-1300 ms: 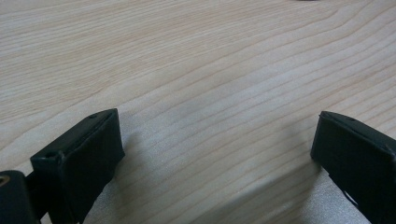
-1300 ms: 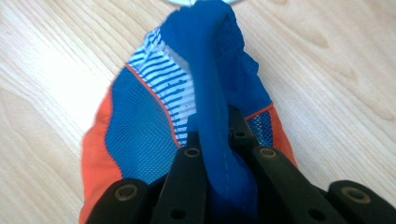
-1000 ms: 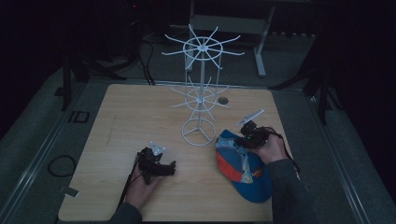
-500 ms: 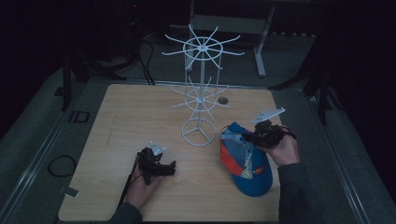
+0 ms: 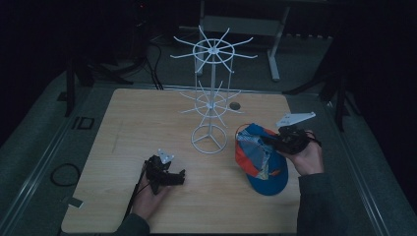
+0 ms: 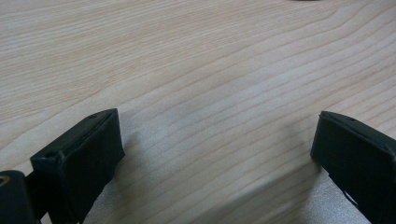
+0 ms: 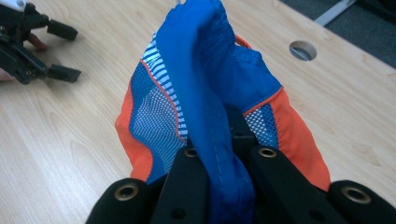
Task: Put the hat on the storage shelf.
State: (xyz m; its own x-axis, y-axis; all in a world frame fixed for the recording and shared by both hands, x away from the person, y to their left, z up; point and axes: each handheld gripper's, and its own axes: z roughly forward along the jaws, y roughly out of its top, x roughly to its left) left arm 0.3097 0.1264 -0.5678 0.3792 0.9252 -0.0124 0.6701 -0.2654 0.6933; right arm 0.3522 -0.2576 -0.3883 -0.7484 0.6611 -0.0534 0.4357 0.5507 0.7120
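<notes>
A blue and orange cap [image 5: 258, 157] with mesh panels hangs at the right of the wooden table [image 5: 147, 118]. My right gripper [image 5: 275, 142] is shut on a fold of its blue cloth [image 7: 210, 140], and the brim [image 5: 270, 179] rests on the table. In the right gripper view the two black jaws pinch the blue fabric between them. My left gripper [image 5: 179, 176] rests low on the table at the front left, open, with bare wood between its fingers [image 6: 79, 154].
A white wire display stand [image 5: 211, 93] with two tiers of spoke arms stands mid-table on a ring base [image 5: 209, 139]. A round hole [image 5: 235, 105] is in the tabletop behind it. Dark floor and cables surround the table.
My right gripper has lifted the cap's crown up and to the right, off the table. The left gripper has stayed put.
</notes>
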